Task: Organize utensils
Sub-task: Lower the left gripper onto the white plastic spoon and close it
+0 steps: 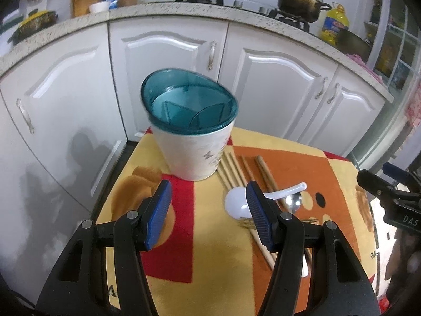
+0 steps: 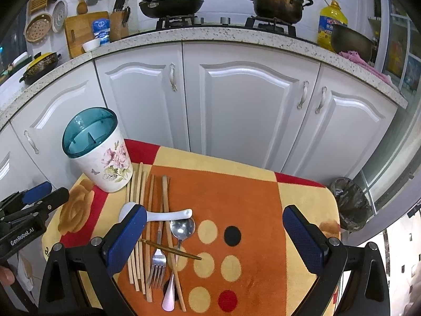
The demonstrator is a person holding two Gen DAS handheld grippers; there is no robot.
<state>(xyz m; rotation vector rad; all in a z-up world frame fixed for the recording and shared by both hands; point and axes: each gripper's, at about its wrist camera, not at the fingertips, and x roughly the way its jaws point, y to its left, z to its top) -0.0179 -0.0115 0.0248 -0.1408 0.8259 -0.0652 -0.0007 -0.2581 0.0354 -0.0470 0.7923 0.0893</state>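
While the utensils lie loose on the patterned cloth [image 2: 236,184], the holder [image 2: 101,152], a white cup with flowers and a teal insert, stands upright at the far left corner. Just right of it the wooden chopsticks [image 2: 139,197] lie side by side, running from far to near. A white ceramic spoon [image 2: 160,215] lies across them, and near it are a metal spoon [image 2: 182,228] and a fork [image 2: 157,263]. The left gripper [image 1: 208,210] hovers in front of the holder with its fingers apart and empty. The right gripper [image 2: 213,237] hangs over the cloth, wide apart, also empty. Behind are white cabinets [image 2: 236,105].
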